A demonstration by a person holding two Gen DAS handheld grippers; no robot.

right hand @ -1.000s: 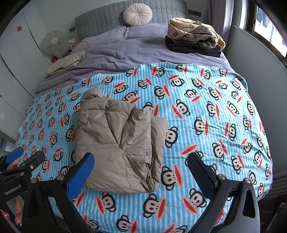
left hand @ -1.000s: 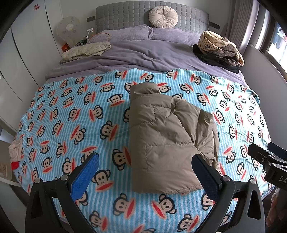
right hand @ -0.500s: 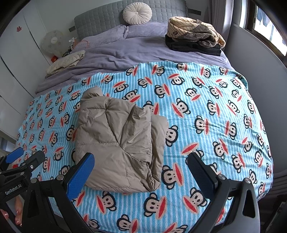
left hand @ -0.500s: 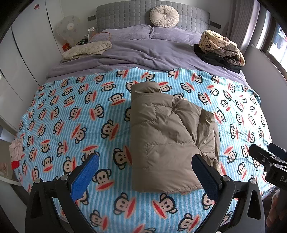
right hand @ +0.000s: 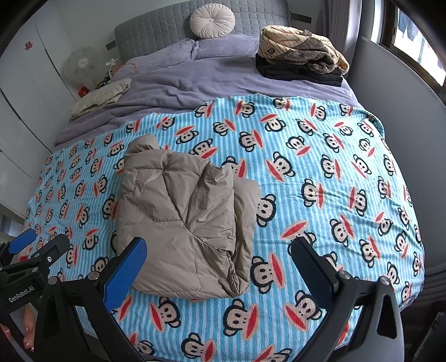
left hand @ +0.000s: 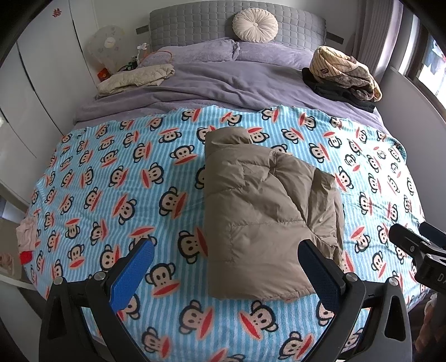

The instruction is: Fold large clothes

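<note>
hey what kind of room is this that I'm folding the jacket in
Most likely a home bedroom. A bed with a gray padded headboard, purple pillows and a round cushion fills the view, the folded tan jacket lies on a monkey-print blanket, and white wardrobe doors stand at the left.

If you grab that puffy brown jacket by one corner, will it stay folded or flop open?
The puffy brown jacket would probably flop open: its folded layers just rest loosely on each other, nothing holding them. It looks quilted and airy, so likely light for its size. The smooth, slightly shiny fabric may slip between the right gripper fingers unless they pinch several layers.
</note>
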